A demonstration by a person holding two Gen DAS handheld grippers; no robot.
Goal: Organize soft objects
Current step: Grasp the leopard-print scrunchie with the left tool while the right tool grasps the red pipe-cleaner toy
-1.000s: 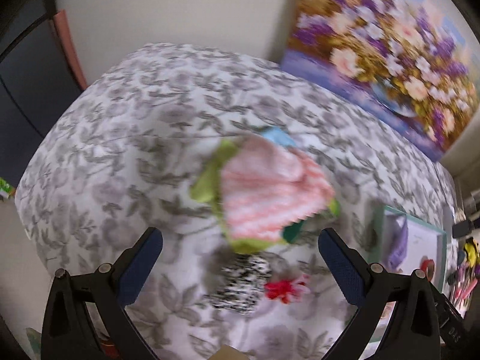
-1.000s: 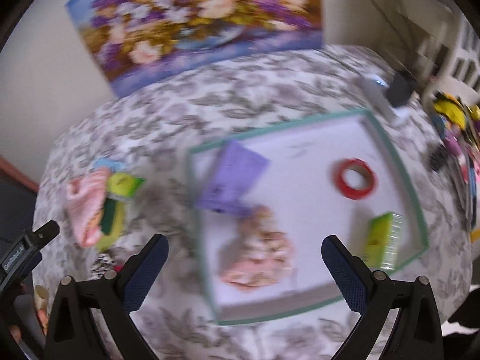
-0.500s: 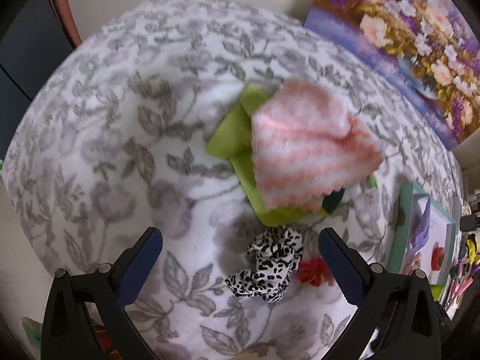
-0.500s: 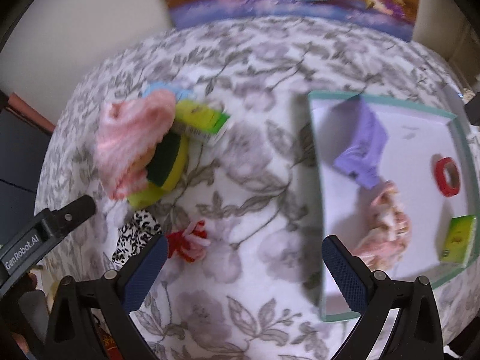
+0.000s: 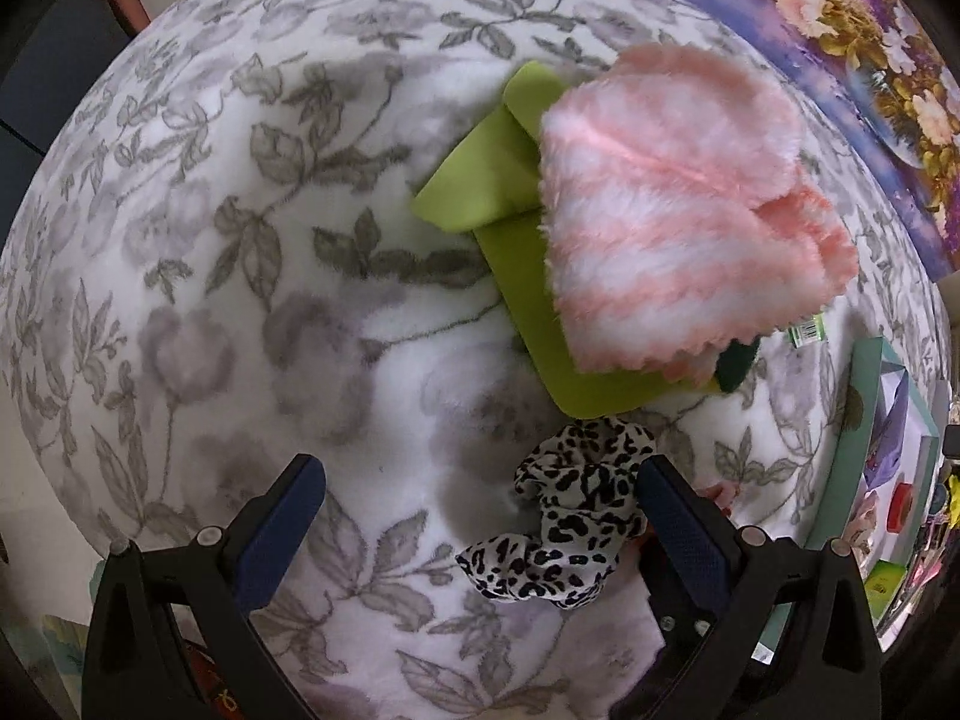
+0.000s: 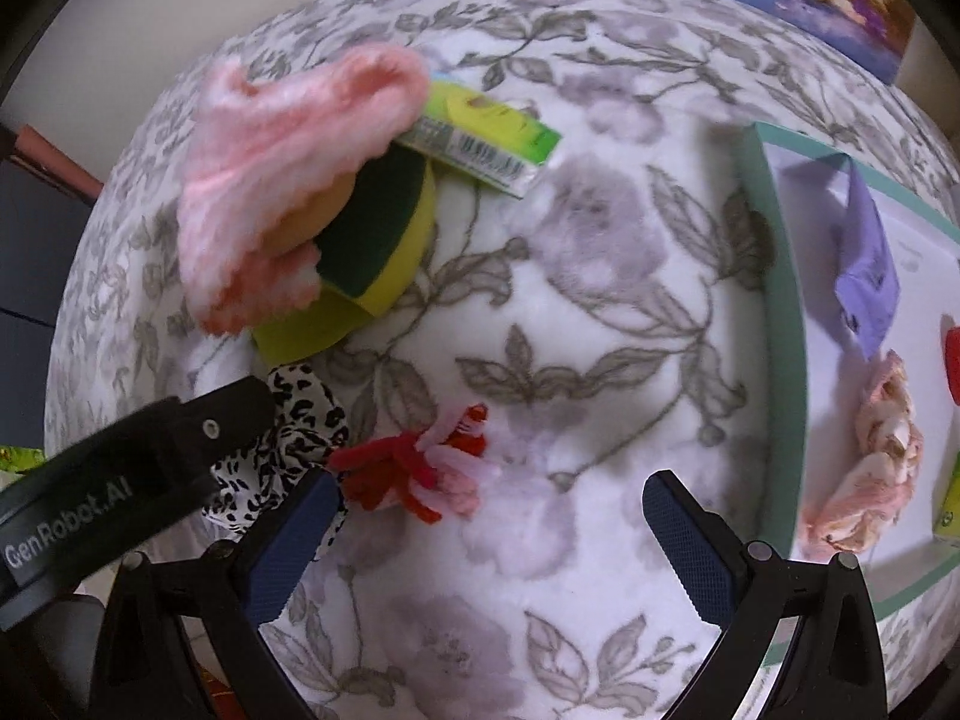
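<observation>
A leopard-print scrunchie (image 5: 570,516) lies on the floral blanket, just inside the right finger of my open, empty left gripper (image 5: 480,522). It also shows in the right wrist view (image 6: 282,450), partly behind the left gripper's body. A red and pink yarn tassel (image 6: 420,468) lies beside it, just ahead of the left finger of my open, empty right gripper (image 6: 492,531). A pink striped fluffy cloth (image 5: 678,222) rests on green cloths (image 5: 480,180) and a yellow-green sponge (image 6: 378,234).
A teal-rimmed white tray (image 6: 780,312) at the right holds a purple cloth (image 6: 864,270), a pink scrunchie (image 6: 870,468), a red ring and a green packet. A green labelled packet (image 6: 486,138) lies by the sponge. A flower painting (image 5: 840,60) leans at the back.
Both grippers have moved down and closer to the blanket. The leopard scrunchie now sits by the left gripper's right finger; the right view swung left from the tray to the tassel.
</observation>
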